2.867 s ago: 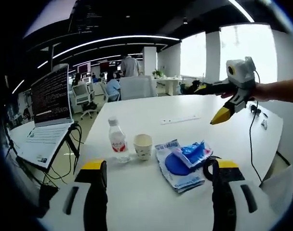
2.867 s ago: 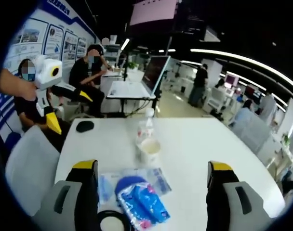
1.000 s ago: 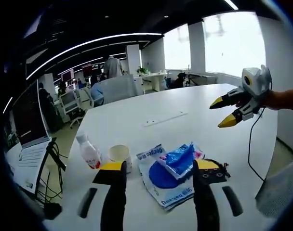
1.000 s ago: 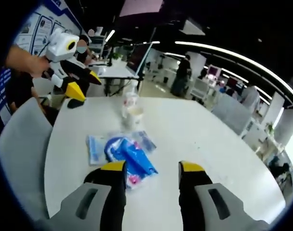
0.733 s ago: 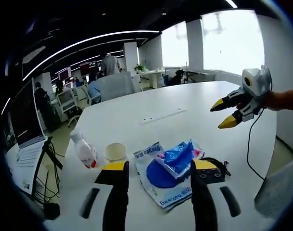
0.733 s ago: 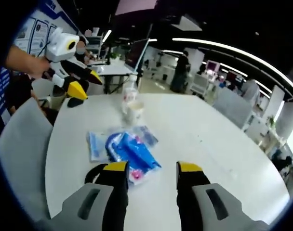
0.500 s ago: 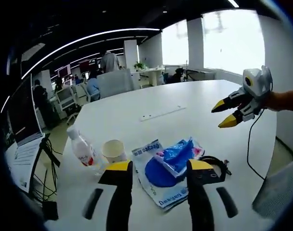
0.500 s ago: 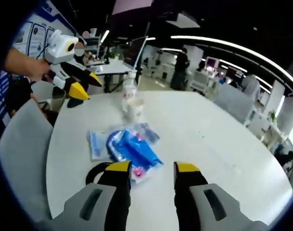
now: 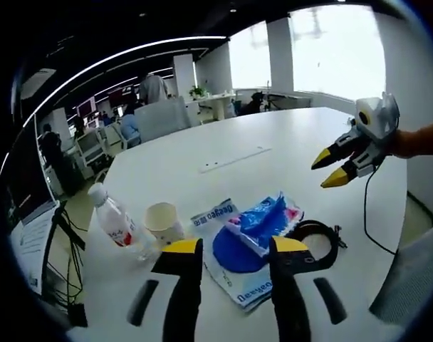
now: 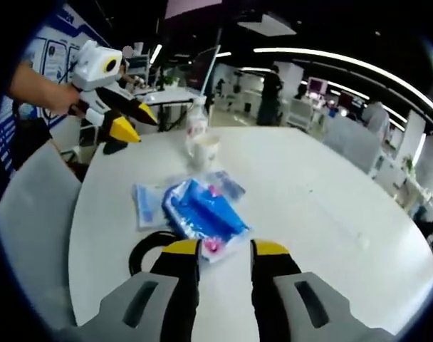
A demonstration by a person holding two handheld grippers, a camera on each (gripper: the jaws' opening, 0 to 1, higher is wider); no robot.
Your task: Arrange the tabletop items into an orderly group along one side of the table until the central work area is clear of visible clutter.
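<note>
So the clutter sits in one loose bunch on the white bench (image 9: 273, 164), straight ahead of both grippers. From the left gripper view, the left gripper (image 9: 228, 247) has its jaws a narrow gap apart with nothing held, hovering right over the near edge of the flat white-and-blue packet (image 9: 234, 281). The crumpled blue bag (image 9: 263, 217) lies on that packet just past the tips. A paper cup (image 9: 163, 221) and a small water bottle (image 9: 113, 224) stand off to the gripper's left, touching or nearly so, and a black cable loop (image 9: 316, 239) lies to its right. In the right gripper view, the right gripper (image 10: 225, 247) is also narrow and empty, its tips just short of the blue bag, cup and bottle farther ahead.
</note>
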